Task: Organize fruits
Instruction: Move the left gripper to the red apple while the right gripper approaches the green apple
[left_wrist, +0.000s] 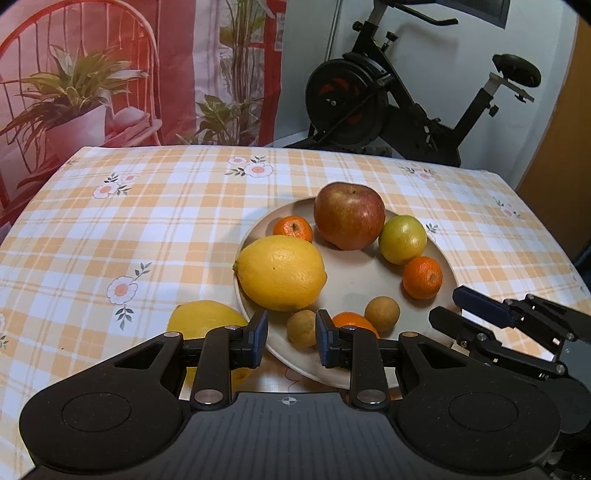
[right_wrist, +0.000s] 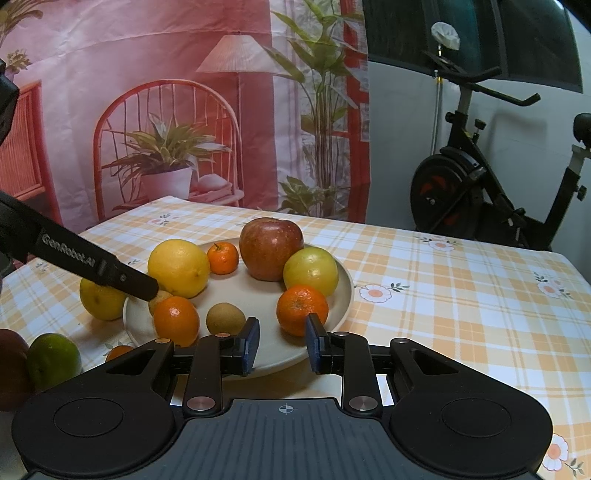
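A: On the checked worktop (left_wrist: 155, 206), the beige plate (left_wrist: 354, 280) carries most of the fruit: a red apple (left_wrist: 349, 216) at twelve o'clock, a greenish lemon (left_wrist: 402, 239) at two, a tangerine (left_wrist: 422, 277) at three, and the big yellow lemon (left_wrist: 280, 272) at nine.

B: From the left camera, the left claw (left_wrist: 291, 338) hangs over the plate's six o'clock rim, jaws apart, nothing in them. One small brown fruit (left_wrist: 302, 328) sits right between the pads.

A: And the right claw (right_wrist: 282, 341)?

B: Apart too, empty, at the near rim by that tangerine (right_wrist: 302, 309).

A: The right camera gives more. A green citrus (right_wrist: 53, 360) and a dark red fruit (right_wrist: 11, 363) lie off the plate at its eight o'clock; the left view misses both.

B: Both views catch the second yellow lemon (left_wrist: 203, 319) on the cloth, touching the plate's edge.

A: The exercise bike (left_wrist: 406, 99) stands behind the worktop.
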